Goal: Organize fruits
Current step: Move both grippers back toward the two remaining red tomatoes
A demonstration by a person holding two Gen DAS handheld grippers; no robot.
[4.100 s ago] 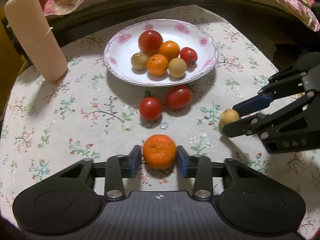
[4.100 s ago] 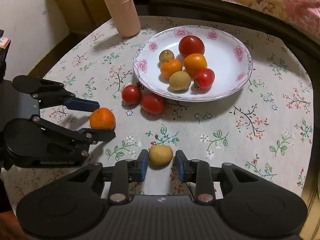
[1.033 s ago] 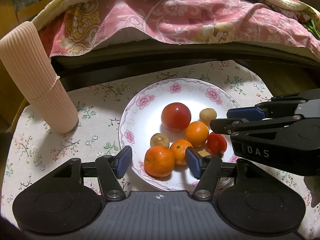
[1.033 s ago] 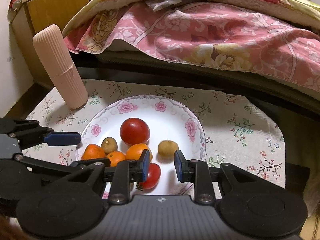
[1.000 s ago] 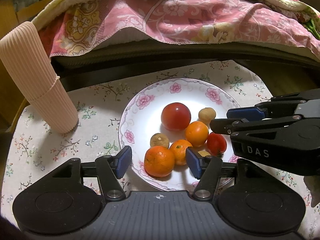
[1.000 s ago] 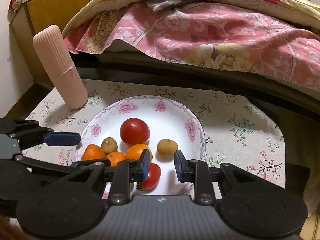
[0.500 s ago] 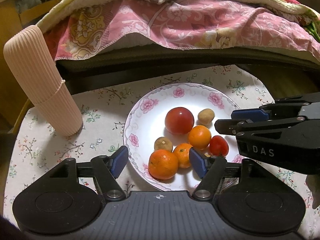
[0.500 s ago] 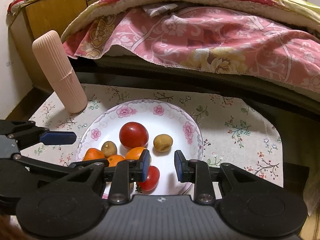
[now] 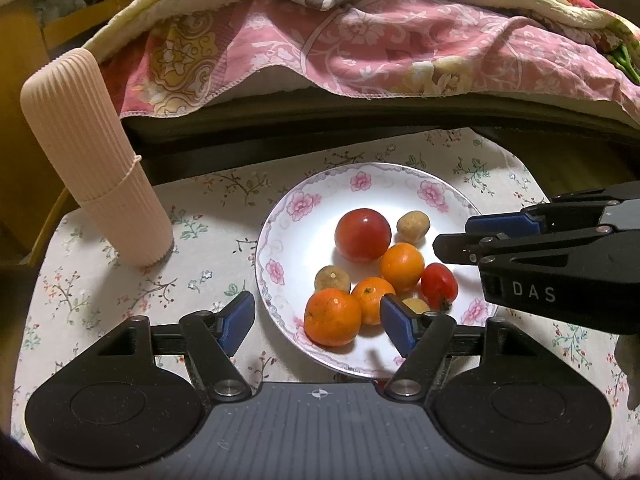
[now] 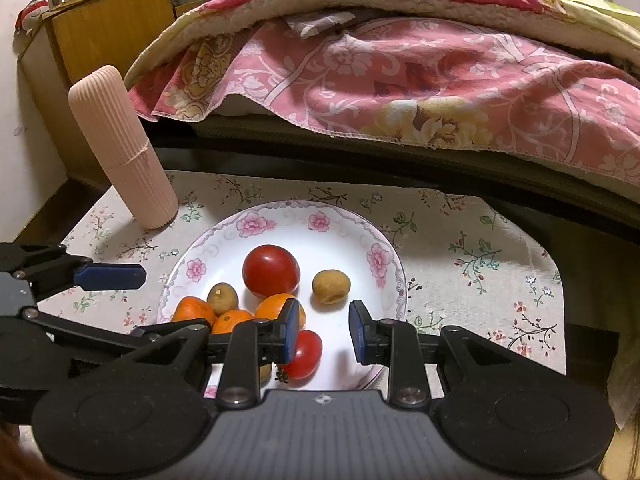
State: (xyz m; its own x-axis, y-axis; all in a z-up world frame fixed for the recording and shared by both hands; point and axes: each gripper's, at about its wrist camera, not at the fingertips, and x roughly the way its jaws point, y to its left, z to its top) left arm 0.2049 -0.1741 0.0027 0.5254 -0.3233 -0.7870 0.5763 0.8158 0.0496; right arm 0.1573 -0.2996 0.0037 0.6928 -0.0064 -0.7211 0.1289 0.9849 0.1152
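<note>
A white floral plate (image 9: 280, 240) on the cloth-covered desk (image 9: 100, 280) carries the fruit — three oranges, two tomatoes, three small brown fruits, one half hidden. The left hand-held gripper (image 9: 316, 318) angles down over the plate's near rim, its jaws opening around the nearest orange (image 9: 332, 317) without touching it. The right hand-held gripper (image 10: 322, 332) tilts down alongside, nothing between its jaws — narrowed to about their closest. A ribbed pink cylinder (image 9: 96, 160) stands left.

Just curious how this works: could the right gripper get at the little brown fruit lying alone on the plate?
Probably yes. The brown fruit sits apart on bare plate, just ahead of the right gripper, with nothing between. Its jaws are empty but narrow, so they may need widening.
</note>
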